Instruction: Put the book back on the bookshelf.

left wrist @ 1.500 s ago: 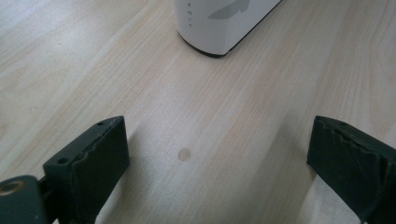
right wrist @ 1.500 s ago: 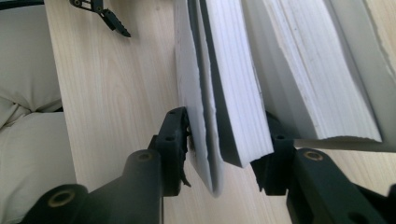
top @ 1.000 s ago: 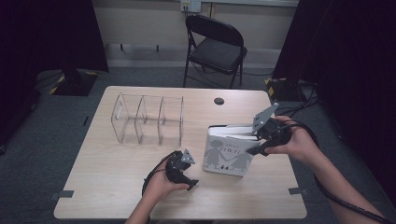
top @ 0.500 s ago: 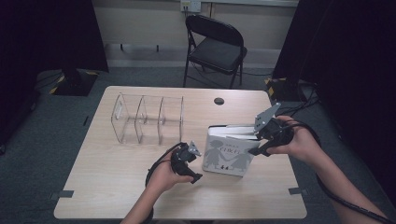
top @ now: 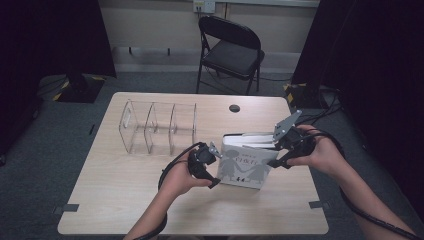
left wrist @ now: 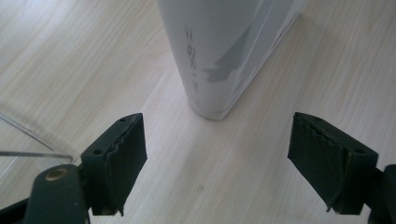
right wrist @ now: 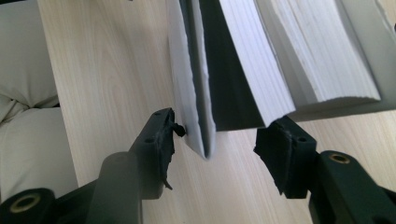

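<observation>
A white book with grey figure silhouettes on its cover stands upright on the wooden table, its pages fanned slightly apart at the top. My left gripper is open beside the book's spine. In the left gripper view the spine stands ahead of the wide-apart jaws, untouched. My right gripper is at the book's right edge. Its jaws have just been opening and straddle the front cover's edge. One pad grazes the cover while the other stands off it.
A clear plastic organizer with three compartments stands at the table's back left, its corner close to my left jaw. A small black disc lies near the far edge. A black folding chair stands beyond the table.
My left hand has risen and moved right, up to the book's spine. The right hand has stayed at the book's right edge while its jaws spread wider.
</observation>
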Available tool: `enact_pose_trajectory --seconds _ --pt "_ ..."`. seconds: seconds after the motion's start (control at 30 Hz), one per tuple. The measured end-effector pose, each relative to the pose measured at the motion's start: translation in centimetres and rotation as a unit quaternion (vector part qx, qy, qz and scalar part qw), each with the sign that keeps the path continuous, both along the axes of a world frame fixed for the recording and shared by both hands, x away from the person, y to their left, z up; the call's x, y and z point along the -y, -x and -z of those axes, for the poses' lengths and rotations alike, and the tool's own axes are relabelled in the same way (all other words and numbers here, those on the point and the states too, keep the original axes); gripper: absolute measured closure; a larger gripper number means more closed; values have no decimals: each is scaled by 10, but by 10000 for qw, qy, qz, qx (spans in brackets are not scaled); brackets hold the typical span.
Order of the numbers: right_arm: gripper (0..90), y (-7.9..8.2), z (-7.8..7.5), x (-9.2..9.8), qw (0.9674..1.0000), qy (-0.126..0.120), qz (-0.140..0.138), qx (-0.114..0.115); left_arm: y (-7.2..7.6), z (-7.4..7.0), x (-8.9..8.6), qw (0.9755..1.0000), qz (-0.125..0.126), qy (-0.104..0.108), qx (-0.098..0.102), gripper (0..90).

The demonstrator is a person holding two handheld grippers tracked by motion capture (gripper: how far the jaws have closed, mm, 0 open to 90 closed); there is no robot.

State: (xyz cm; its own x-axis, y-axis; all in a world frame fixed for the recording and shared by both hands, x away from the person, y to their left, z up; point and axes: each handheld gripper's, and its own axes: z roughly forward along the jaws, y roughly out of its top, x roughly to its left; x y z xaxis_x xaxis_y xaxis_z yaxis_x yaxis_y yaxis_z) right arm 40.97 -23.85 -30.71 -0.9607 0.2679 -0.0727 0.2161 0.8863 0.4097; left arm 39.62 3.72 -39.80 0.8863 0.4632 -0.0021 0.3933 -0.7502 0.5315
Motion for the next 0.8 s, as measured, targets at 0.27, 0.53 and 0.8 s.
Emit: enact_pose_trajectory --seconds 0.27,0.53,0.8 --pt "442 0 2 3 10000 -3 40 32 -8 -17 8 9999 141 -64 -20 193" --pt "436 -2 2 3 10000 14 29 19 -14 -31 7 9999 150 55 -19 189" --pt "436 -2 5 4 10000 -6 12 -7 -16 -48 13 9997 243 46 80 186"
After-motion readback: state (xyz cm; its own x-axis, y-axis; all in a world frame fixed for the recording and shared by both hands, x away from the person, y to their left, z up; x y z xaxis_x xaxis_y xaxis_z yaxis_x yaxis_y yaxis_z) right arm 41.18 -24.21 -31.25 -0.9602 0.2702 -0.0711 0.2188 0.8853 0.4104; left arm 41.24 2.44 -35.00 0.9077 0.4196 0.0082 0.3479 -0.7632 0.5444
